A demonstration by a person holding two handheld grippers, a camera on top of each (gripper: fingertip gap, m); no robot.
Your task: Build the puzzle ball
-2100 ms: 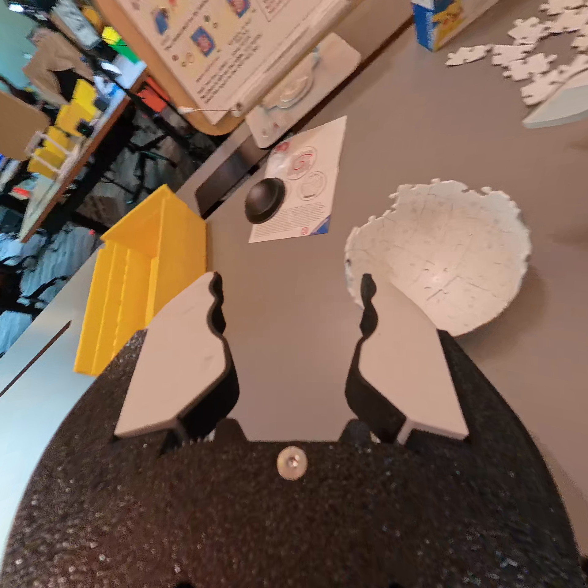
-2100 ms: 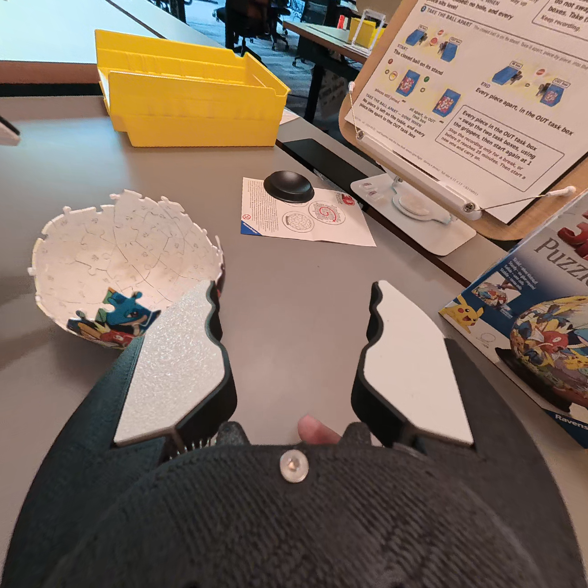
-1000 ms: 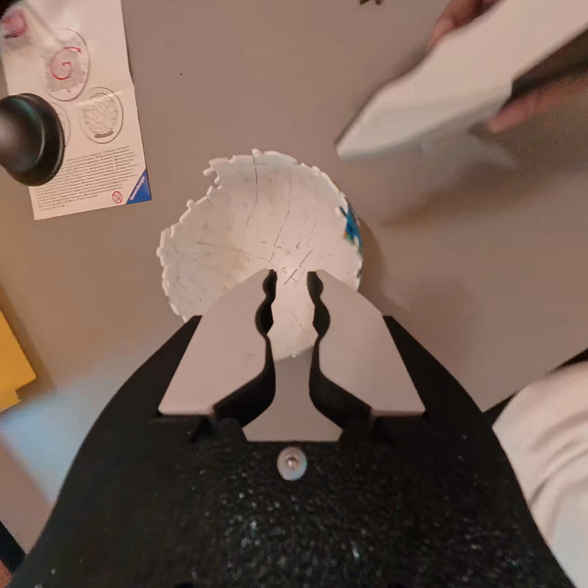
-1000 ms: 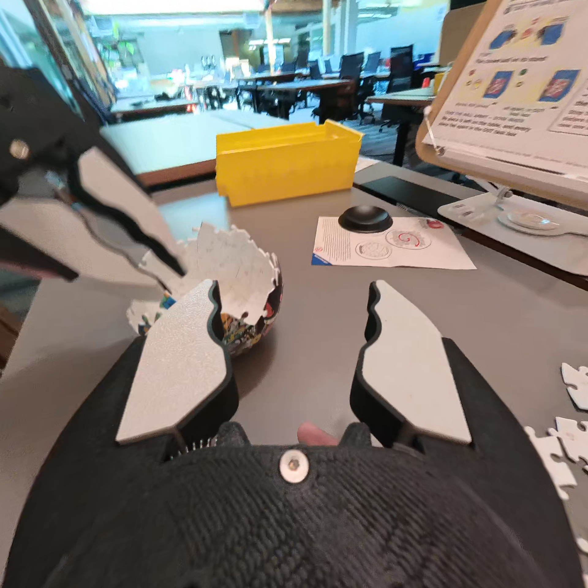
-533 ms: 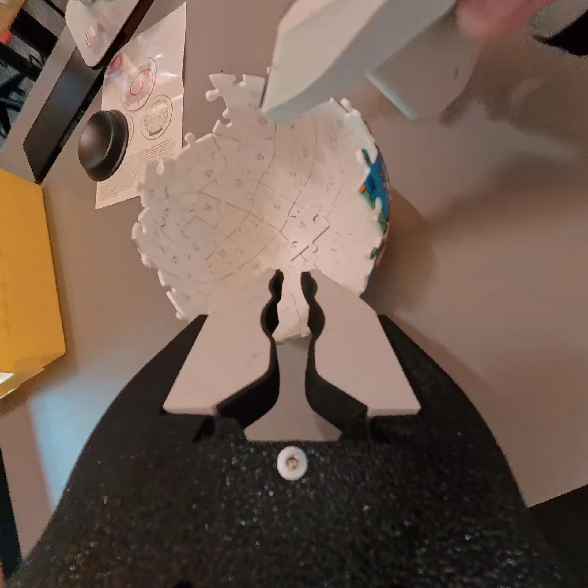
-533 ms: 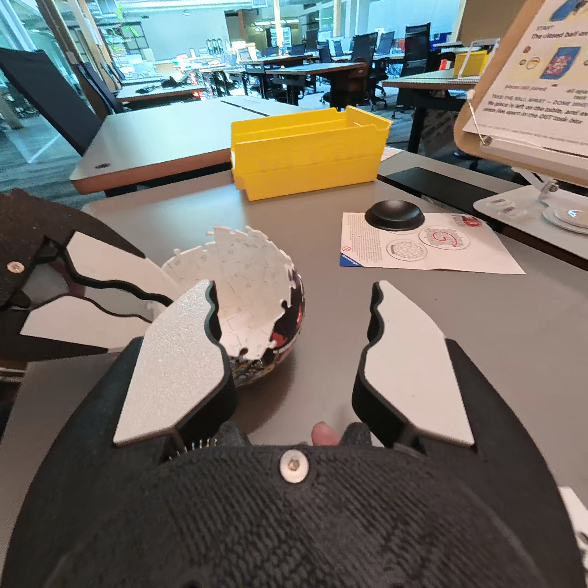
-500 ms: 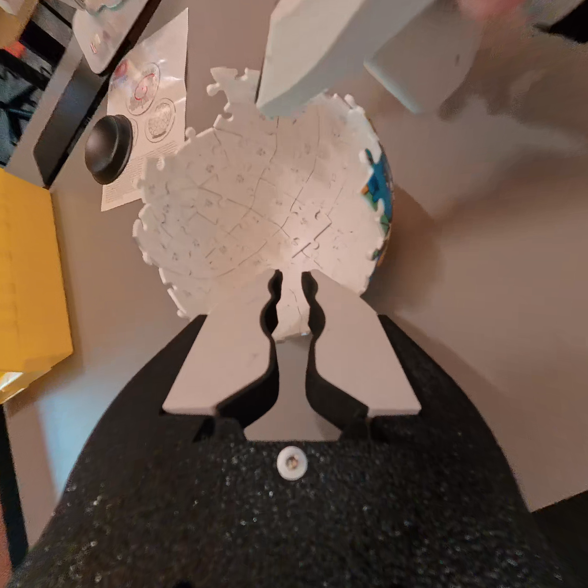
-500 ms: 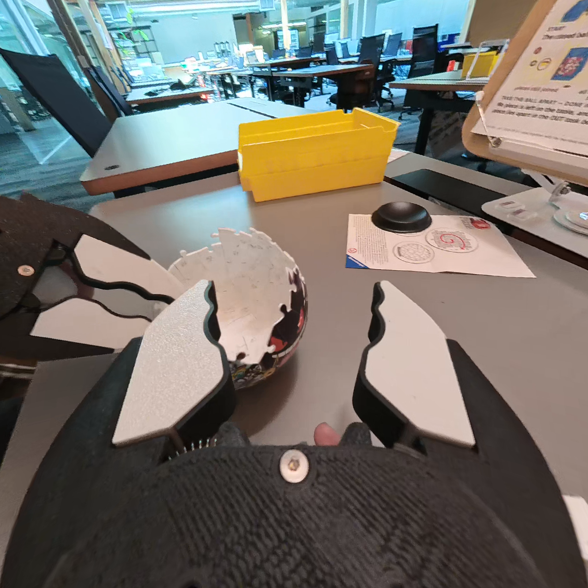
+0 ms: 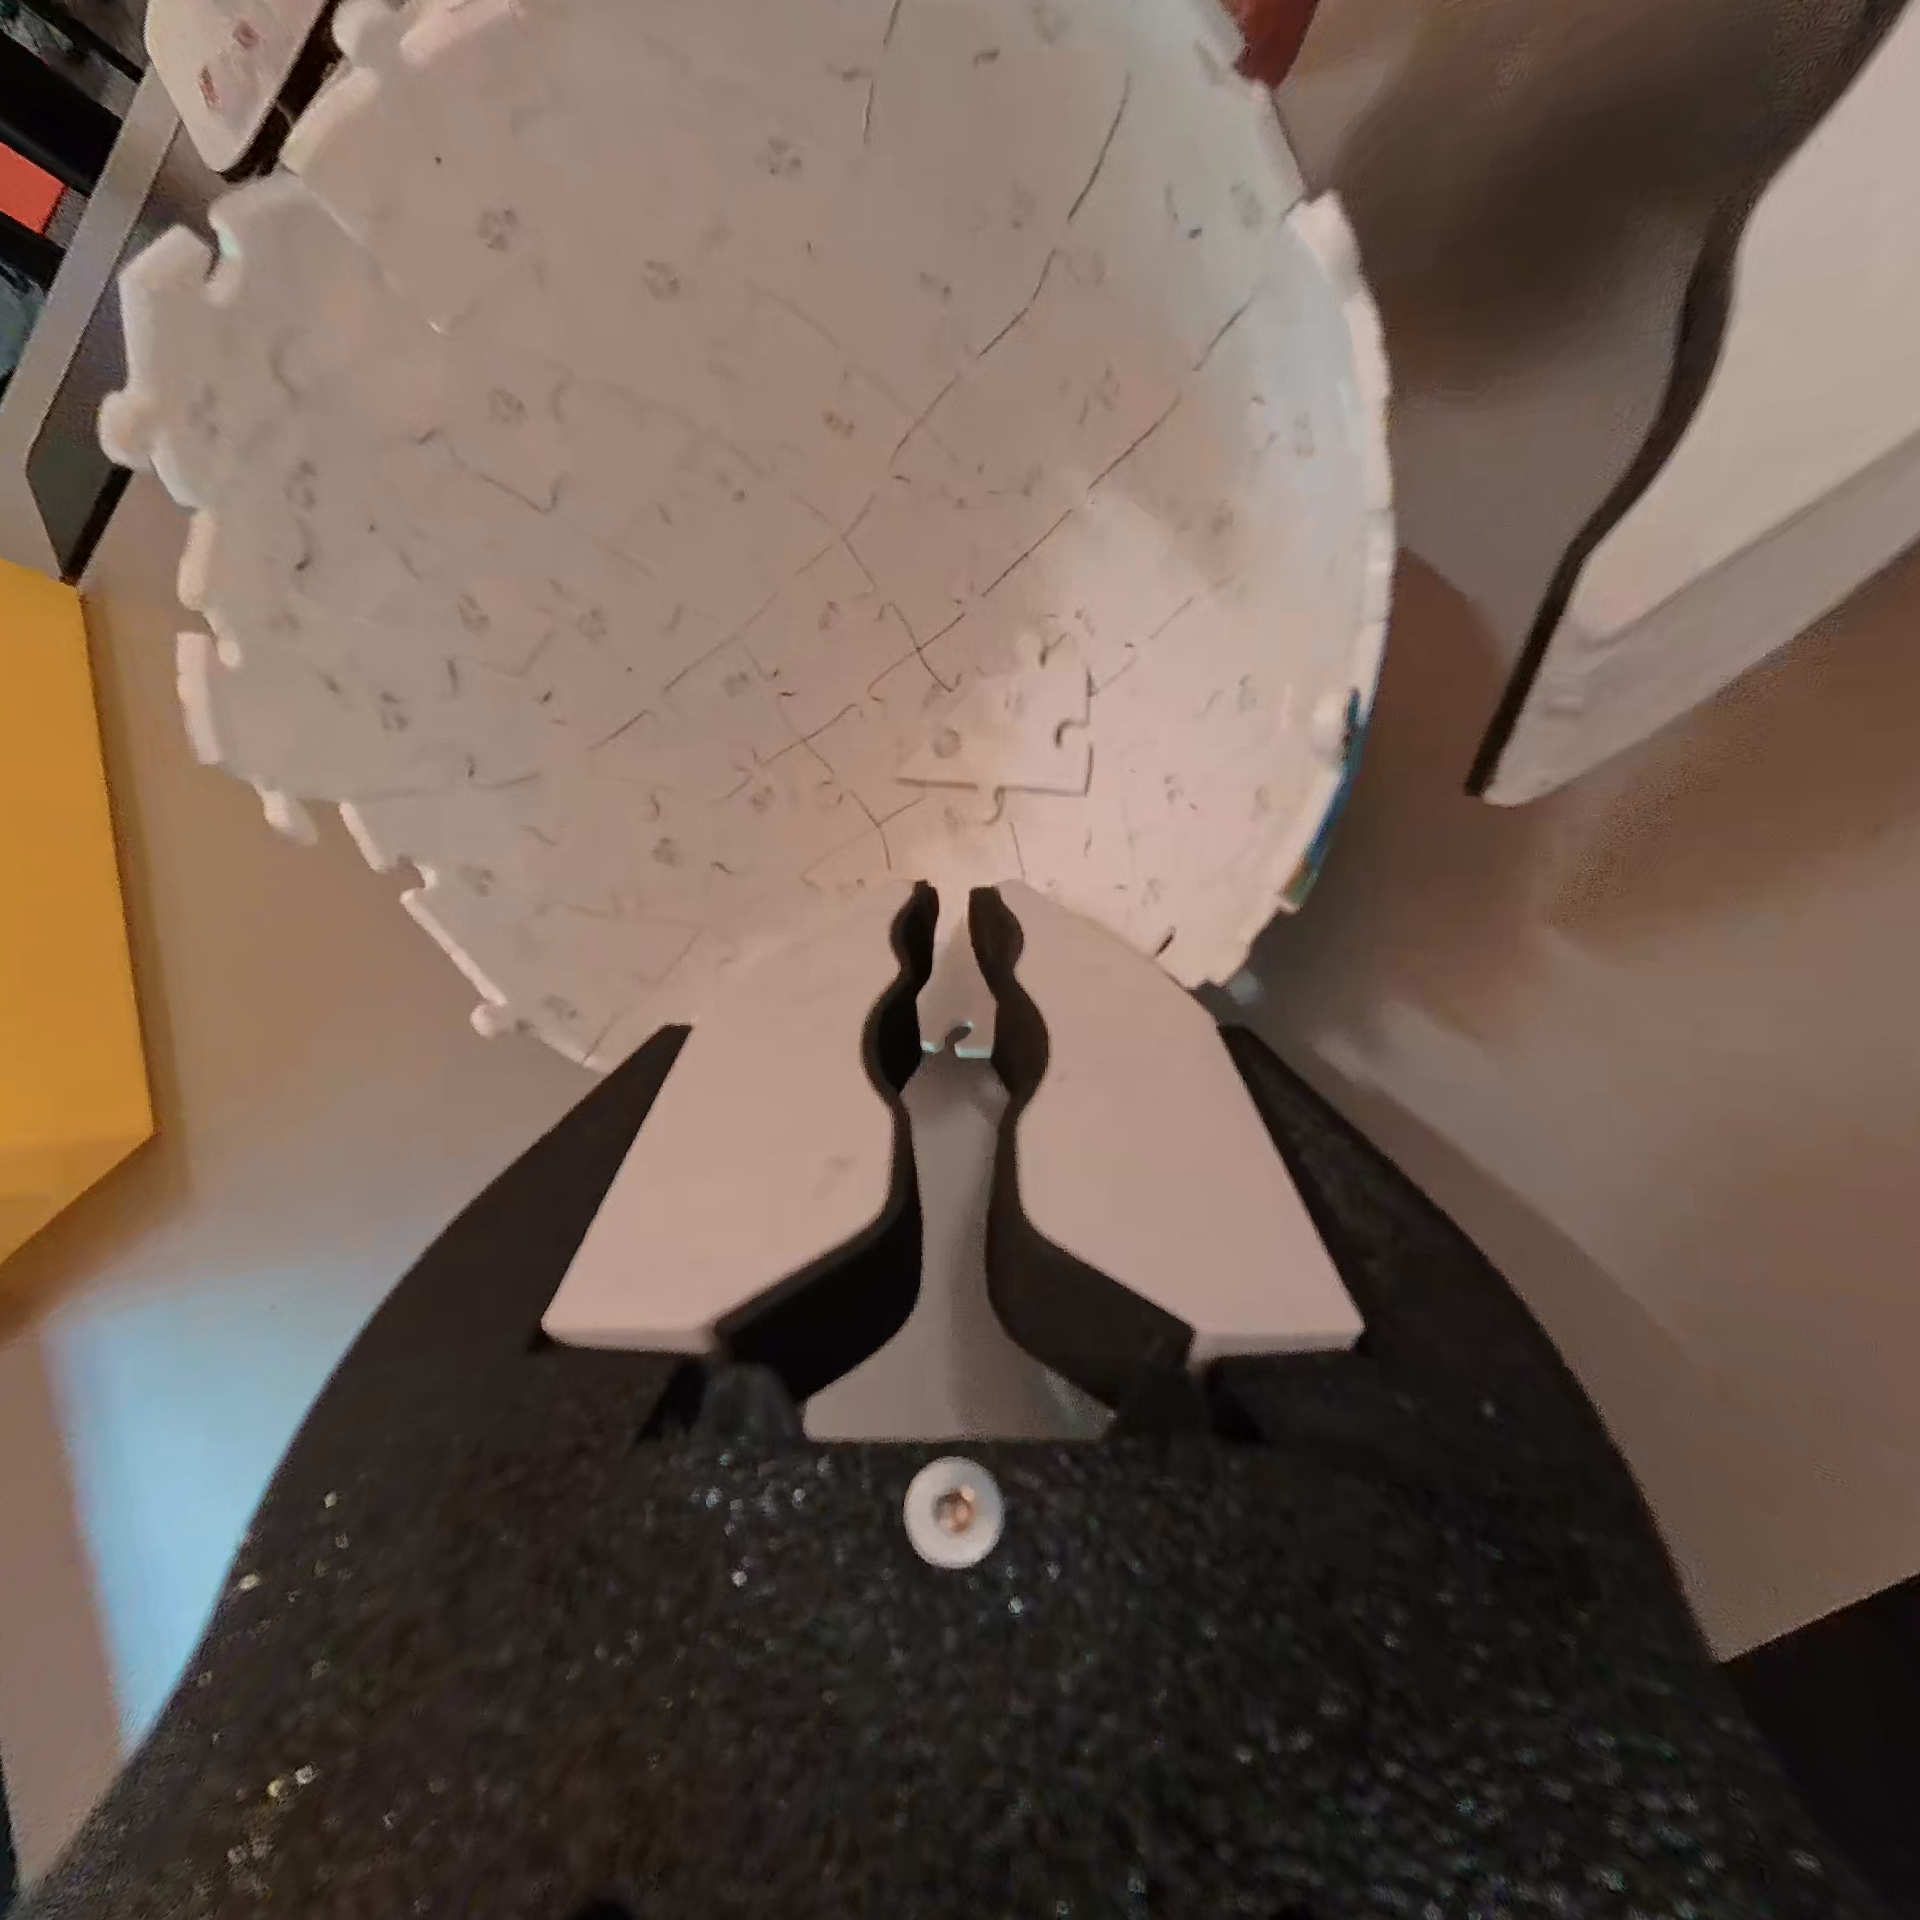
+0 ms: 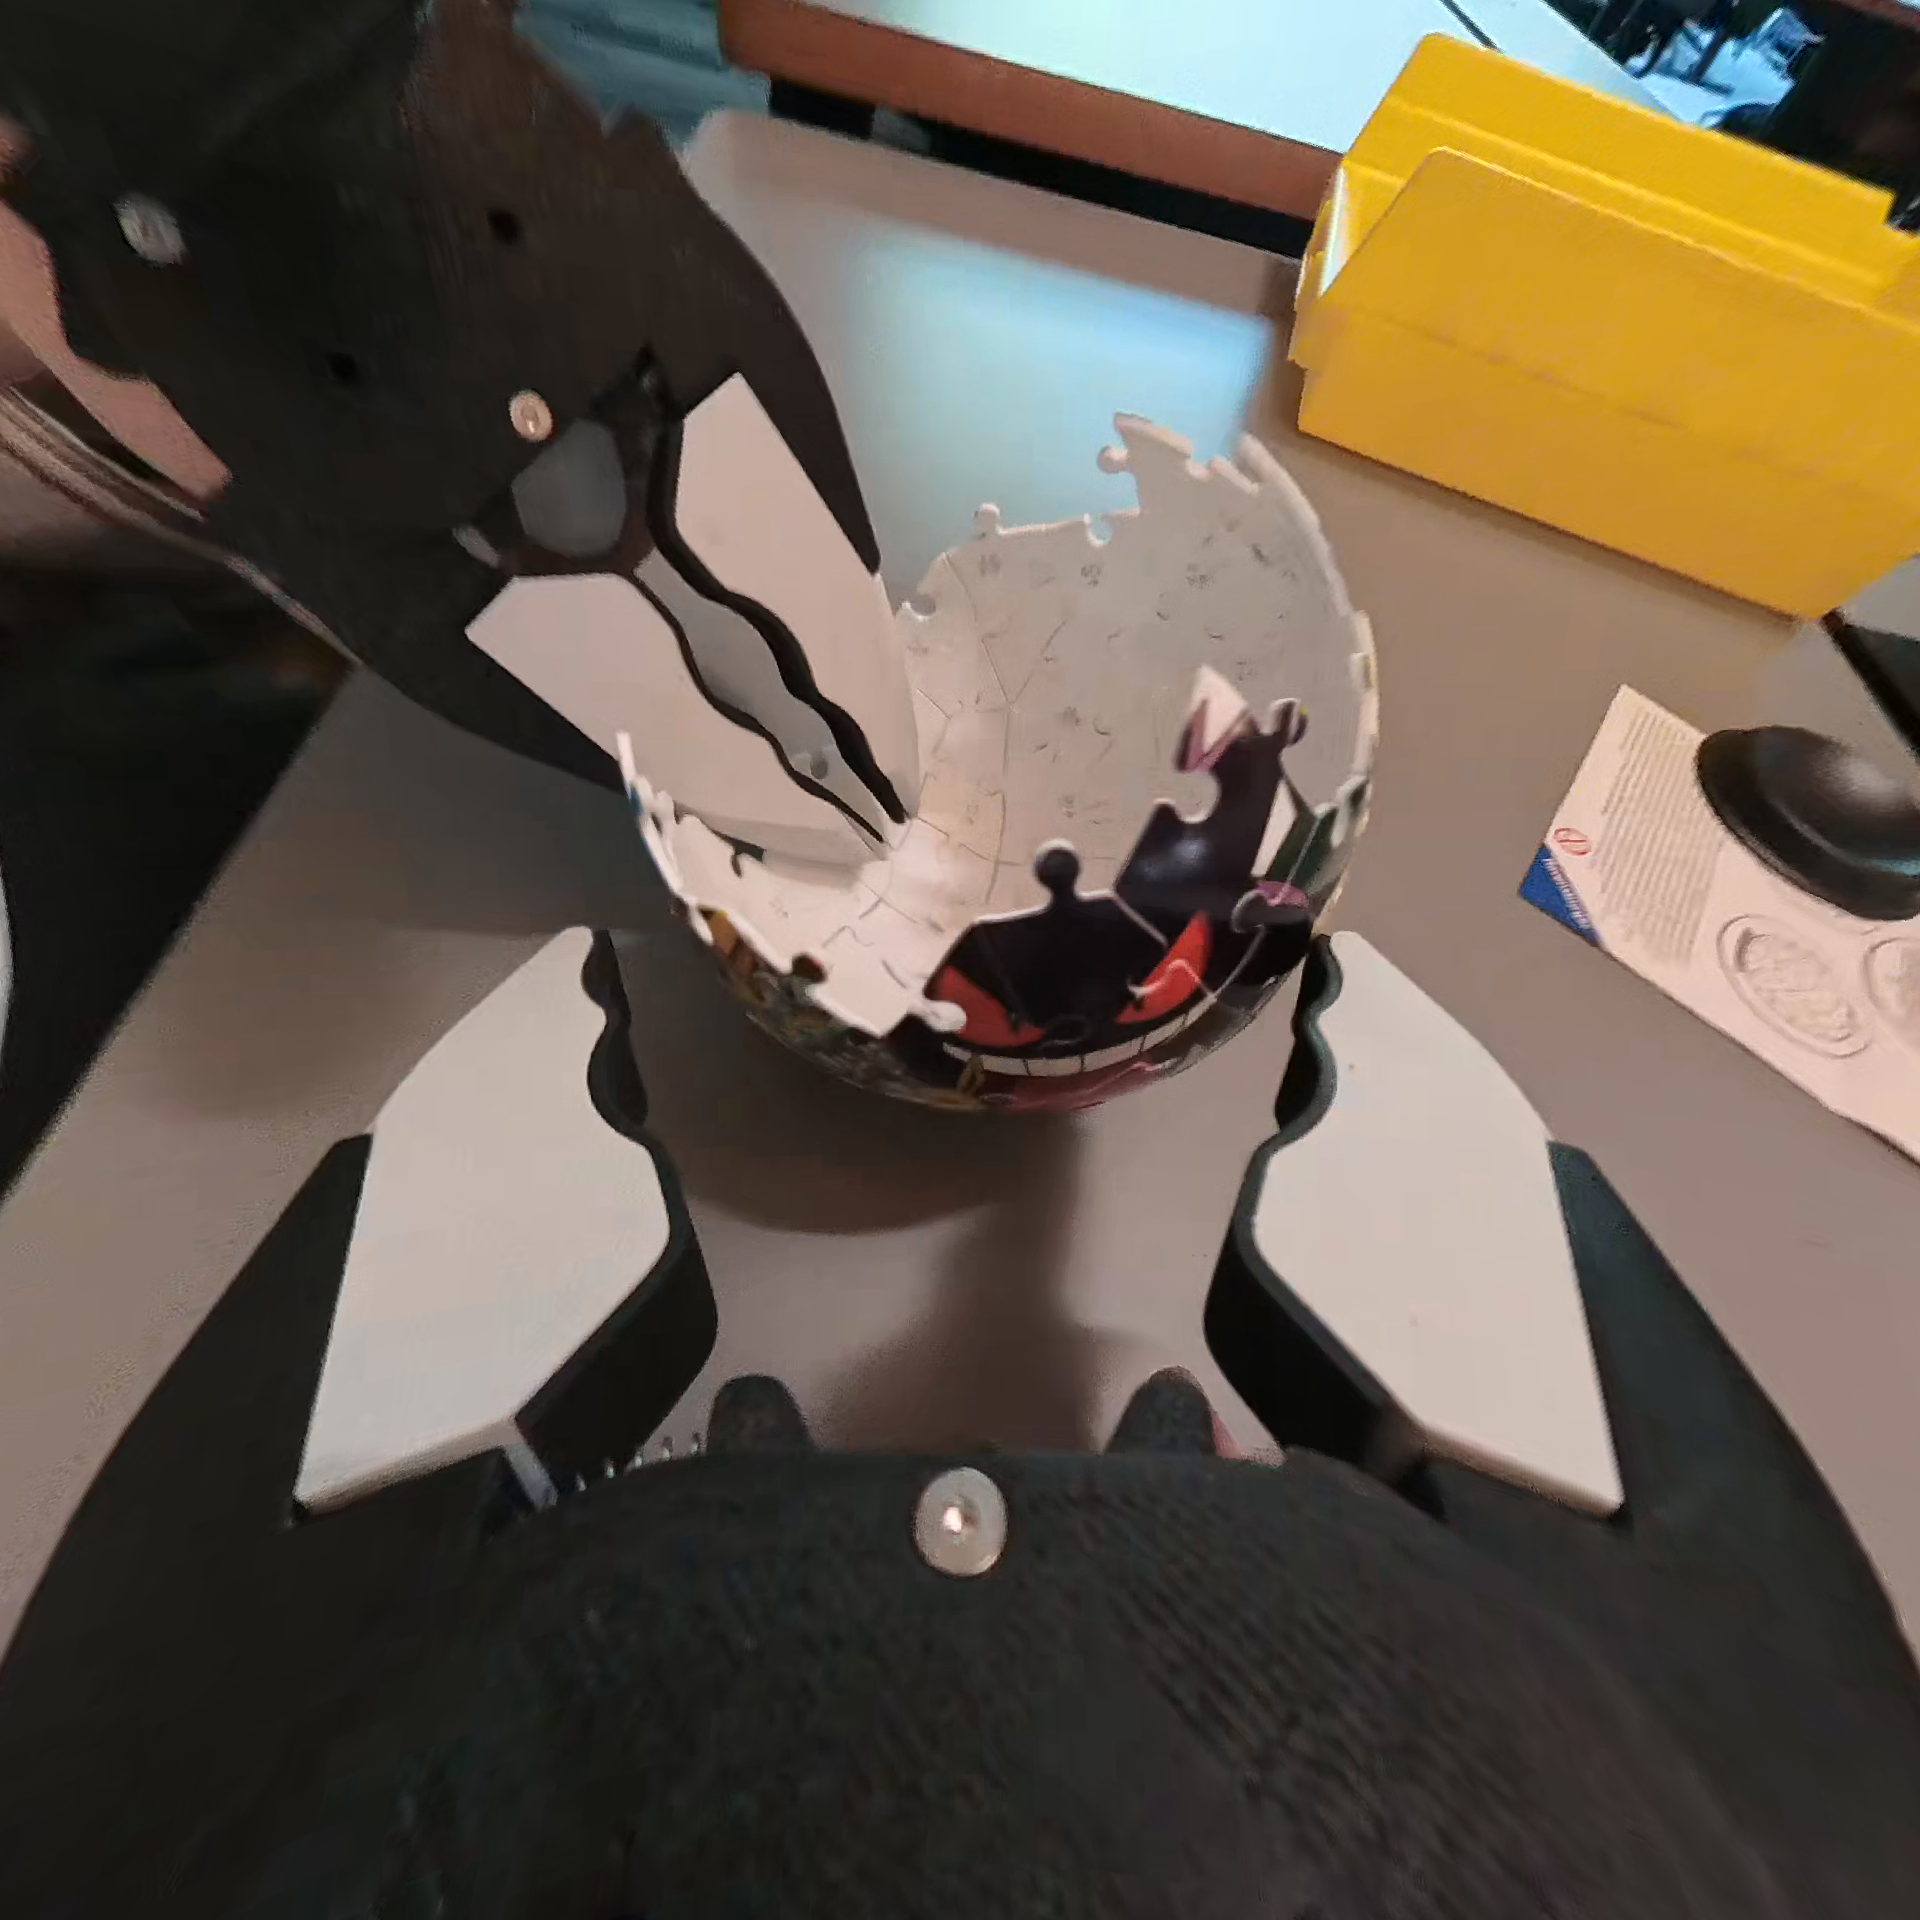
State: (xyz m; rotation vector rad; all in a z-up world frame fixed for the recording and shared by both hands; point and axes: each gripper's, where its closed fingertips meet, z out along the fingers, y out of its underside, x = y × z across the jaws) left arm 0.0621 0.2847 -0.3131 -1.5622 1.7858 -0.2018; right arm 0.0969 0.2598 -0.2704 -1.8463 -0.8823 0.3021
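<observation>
The half-built puzzle ball [image 10: 1091, 727] stands on the grey table [image 10: 1662, 1195] as an open bowl, white inside and with a dark cartoon print outside. My left gripper [image 10: 883, 821] reaches over its near rim, tips low inside the bowl, jaws closed to a thin slit with nothing seen between them. In the left wrist view the white inside of the ball [image 9: 727, 468] fills the frame beyond the left gripper [image 9: 951, 904], and one piece [image 9: 1003, 727] sits raised there. My right gripper [image 10: 958, 935] is open wide and empty, its tips either side of the ball's near face.
A yellow bin [image 10: 1610, 364] stands behind the ball to the right. A paper leaflet [image 10: 1714, 935] with a black dome stand [image 10: 1808, 821] on it lies at the right. The table's edge runs along the left. The left gripper's tips are roughly 7 centimeters from the right gripper's.
My left gripper has moved forward into the ball and its jaws have narrowed. My right gripper has tilted down and closed in until its open fingers flank the ball.
</observation>
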